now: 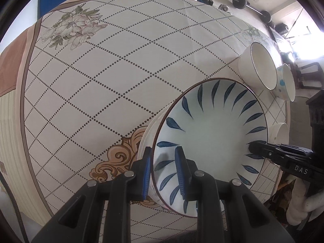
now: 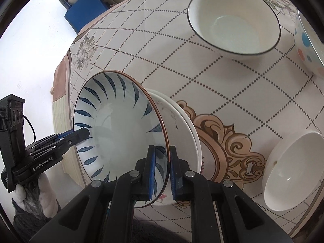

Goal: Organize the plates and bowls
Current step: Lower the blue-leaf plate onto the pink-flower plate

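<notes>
A blue-leaf patterned plate [image 1: 212,133] [image 2: 119,125] sits on top of a stack of white plates [image 1: 148,135] [image 2: 182,125] on the table. My left gripper [image 1: 165,172] straddles its near rim, jaws closed on the rim; it shows in the right wrist view [image 2: 81,134]. My right gripper [image 2: 163,168] is clamped on the opposite rim, also showing in the left wrist view [image 1: 255,147]. A white bowl with dark rim [image 1: 261,66] [image 2: 235,22], a dotted bowl [image 1: 285,83] [image 2: 307,38] and a plain white bowl [image 1: 280,131] [image 2: 293,172] stand nearby.
The table carries a diamond-patterned cloth [image 1: 121,70] [image 2: 222,81] with flower prints. A blue box [image 2: 87,10] lies beyond the table's far edge. Barbells [image 1: 241,1] lie on the floor behind.
</notes>
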A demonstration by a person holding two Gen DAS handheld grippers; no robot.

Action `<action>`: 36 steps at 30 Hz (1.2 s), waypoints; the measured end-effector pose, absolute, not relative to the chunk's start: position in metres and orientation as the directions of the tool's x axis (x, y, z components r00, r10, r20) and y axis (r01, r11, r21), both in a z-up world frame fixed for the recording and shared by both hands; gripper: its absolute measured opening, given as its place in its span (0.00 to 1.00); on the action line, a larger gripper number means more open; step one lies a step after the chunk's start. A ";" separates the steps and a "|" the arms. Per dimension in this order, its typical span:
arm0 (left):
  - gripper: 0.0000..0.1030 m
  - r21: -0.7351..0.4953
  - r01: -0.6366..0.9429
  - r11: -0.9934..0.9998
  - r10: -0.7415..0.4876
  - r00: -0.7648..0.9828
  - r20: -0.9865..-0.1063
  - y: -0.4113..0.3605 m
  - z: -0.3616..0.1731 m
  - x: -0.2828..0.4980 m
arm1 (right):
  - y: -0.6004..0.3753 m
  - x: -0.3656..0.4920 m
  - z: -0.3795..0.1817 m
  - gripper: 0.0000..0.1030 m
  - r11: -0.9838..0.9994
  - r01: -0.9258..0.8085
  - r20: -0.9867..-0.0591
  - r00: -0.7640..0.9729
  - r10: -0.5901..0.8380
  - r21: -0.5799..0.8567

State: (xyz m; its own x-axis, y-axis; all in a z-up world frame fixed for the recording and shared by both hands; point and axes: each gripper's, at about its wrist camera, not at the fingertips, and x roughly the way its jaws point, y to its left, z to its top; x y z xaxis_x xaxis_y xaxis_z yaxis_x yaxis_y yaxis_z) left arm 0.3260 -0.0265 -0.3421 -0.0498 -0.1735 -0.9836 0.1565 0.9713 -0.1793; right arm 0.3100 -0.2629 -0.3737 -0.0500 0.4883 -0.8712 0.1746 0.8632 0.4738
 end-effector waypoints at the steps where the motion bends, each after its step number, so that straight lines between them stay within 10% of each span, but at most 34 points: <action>1: 0.19 -0.174 0.157 0.972 -0.167 -0.055 -0.984 -0.027 -0.346 0.323 | -0.262 0.305 -0.377 0.14 0.864 0.175 -0.871 -0.058 0.488 0.473; 36: 0.19 -0.116 0.148 0.982 -0.097 -0.129 -0.987 -0.050 -0.395 0.306 | -0.248 0.290 -0.411 0.14 0.902 0.145 -0.899 -0.112 0.424 0.407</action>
State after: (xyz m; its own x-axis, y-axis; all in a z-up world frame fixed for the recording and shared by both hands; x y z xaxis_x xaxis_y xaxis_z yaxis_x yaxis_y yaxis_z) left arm 0.3060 -0.0499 -0.3951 -0.1293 -0.0970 -0.9869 0.1480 0.9822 -0.1159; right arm 0.2903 -0.2477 -0.4107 -0.1123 0.4238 -0.8988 0.1446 0.9018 0.4072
